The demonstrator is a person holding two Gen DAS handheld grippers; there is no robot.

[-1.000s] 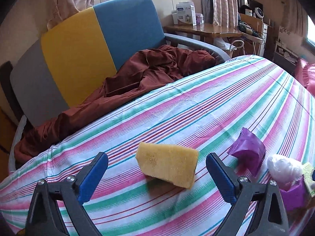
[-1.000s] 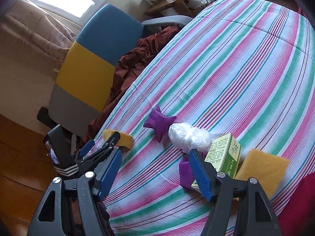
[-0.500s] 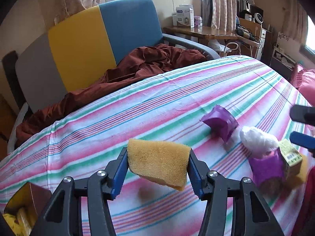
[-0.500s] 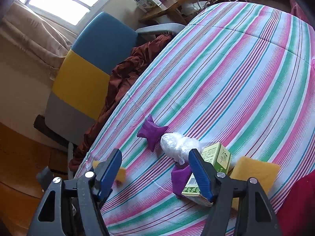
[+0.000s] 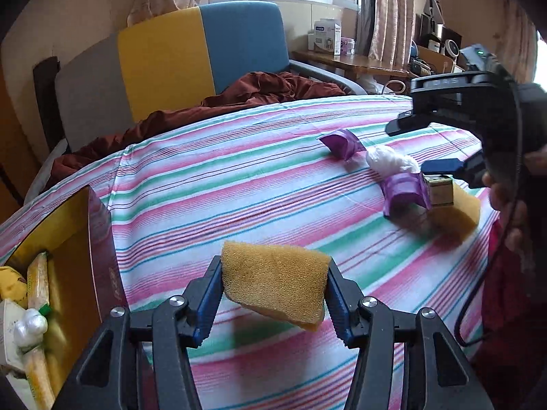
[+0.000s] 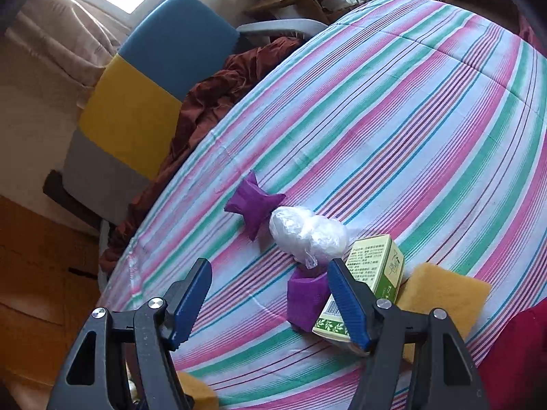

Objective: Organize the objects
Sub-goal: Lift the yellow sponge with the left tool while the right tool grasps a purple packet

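Left gripper (image 5: 273, 294) grips the sponge (image 5: 273, 290) aloft over the bed (image 5: 239, 188), beside the box (image 5: 68, 239). Right gripper (image 6: 270, 300) hangs open. Next, I'd judge: swing left, drop it in.

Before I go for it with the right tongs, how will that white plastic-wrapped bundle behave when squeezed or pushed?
The white bundle looks like crinkled thin film around something soft, so it will probably squash and feel light. Its glossy wrap may slip between the right tongs, which are open. It is rounded and rests against the purple pouch and green box, so a push may roll it or nudge them.
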